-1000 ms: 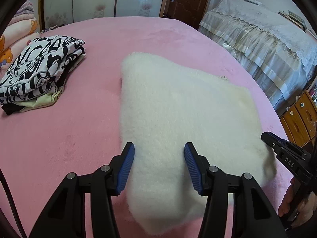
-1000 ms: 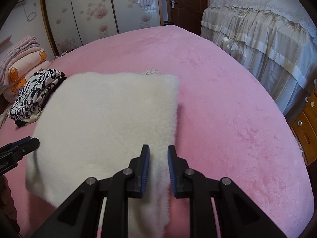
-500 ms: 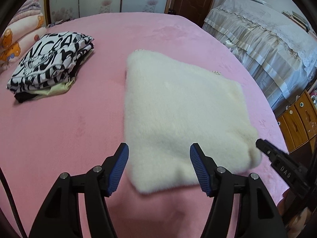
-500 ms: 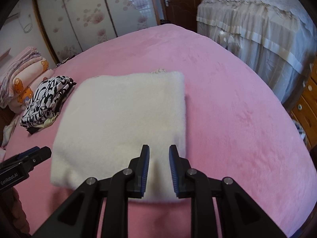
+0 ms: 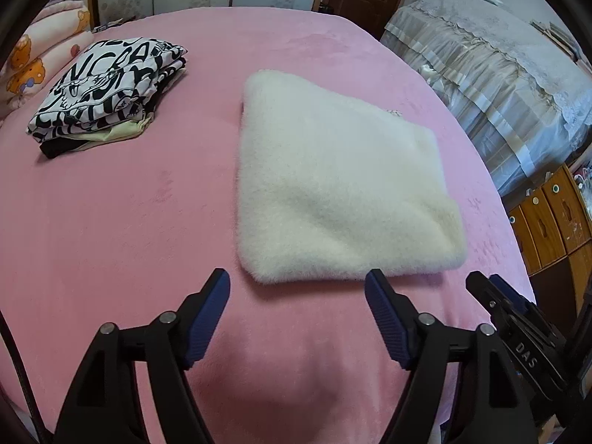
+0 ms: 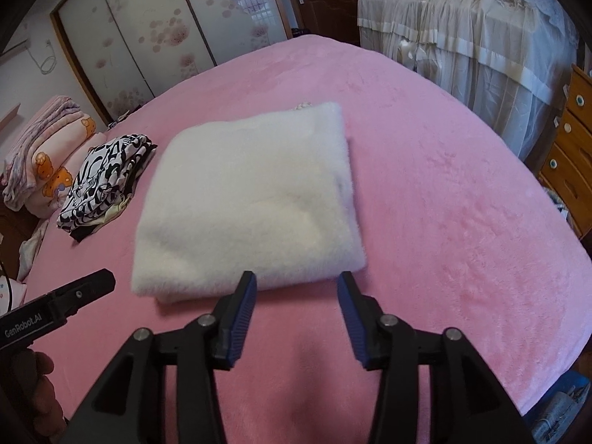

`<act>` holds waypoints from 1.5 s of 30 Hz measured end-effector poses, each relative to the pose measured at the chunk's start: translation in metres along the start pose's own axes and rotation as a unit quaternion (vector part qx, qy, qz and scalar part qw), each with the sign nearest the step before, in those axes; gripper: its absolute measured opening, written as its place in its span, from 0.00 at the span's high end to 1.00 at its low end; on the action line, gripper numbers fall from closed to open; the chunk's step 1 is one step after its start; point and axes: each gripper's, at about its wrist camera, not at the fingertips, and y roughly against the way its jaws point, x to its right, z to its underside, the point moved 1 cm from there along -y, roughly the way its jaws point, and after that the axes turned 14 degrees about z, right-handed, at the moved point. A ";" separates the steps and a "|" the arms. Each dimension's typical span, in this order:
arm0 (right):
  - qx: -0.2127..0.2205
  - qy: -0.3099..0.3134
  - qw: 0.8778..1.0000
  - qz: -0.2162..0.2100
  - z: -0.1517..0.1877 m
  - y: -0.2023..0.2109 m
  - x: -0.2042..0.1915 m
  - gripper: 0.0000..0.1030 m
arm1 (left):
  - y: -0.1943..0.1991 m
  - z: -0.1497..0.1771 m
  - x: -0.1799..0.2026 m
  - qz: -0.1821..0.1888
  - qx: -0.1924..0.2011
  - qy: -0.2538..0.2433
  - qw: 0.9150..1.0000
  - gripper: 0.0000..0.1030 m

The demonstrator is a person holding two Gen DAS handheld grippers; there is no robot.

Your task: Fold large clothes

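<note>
both grippers, the left gripper (image 5: 297,292) and right gripper (image 6: 296,294), are hanging with jaws just widened and empty, near the folded white fleece garment (image 5: 333,192) lying mid-bed (image 5: 111,203), which is looking soft, bulky, light, best pinched along its thick near edge.

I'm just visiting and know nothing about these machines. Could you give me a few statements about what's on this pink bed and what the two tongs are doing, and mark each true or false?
1. The fluffy white garment lies folded flat on the pink bed cover. True.
2. The left tongs grip the white garment. False: their jaws stand open, clear of its near edge, and have just been opening.
3. A black-and-white printed garment tops a folded pile beside the white one, apart from it. True.
4. The right tongs are clamped shut. False: they are open, nothing between the jaws, having just opened.
5. The white garment sits on top of the printed pile. False: it lies separately on the bed.
</note>
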 end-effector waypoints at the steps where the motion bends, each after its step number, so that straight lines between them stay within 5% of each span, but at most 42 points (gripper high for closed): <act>1: 0.008 0.005 1.000 0.003 -0.001 0.005 -0.001 0.41 | 0.001 -0.001 -0.001 0.001 0.001 0.003 1.000 0.26; 8: 0.047 0.036 0.998 0.022 -0.006 0.020 -0.009 0.27 | 0.000 -0.008 -0.012 0.008 -0.003 0.015 1.000 0.26; 15: 0.030 0.031 0.999 0.024 -0.009 0.002 -0.004 0.25 | -0.011 -0.011 -0.015 0.017 0.003 0.013 1.000 0.26; 22: -0.037 -0.007 0.999 -0.024 -0.013 -0.029 0.008 0.25 | -0.029 -0.017 -0.023 0.063 0.001 0.023 0.998 0.26; 32: -0.070 -0.035 0.994 -0.072 -0.044 -0.064 0.038 0.25 | -0.056 -0.038 -0.057 0.078 -0.011 0.044 0.996 0.26; 40: -0.128 -0.039 0.978 -0.159 -0.072 -0.122 0.043 0.25 | -0.100 -0.065 -0.072 0.120 -0.049 0.050 0.990 0.26; 45: -0.152 -0.038 0.969 -0.191 -0.081 -0.151 0.040 0.25 | -0.123 -0.078 -0.078 0.141 -0.053 0.069 0.986 0.14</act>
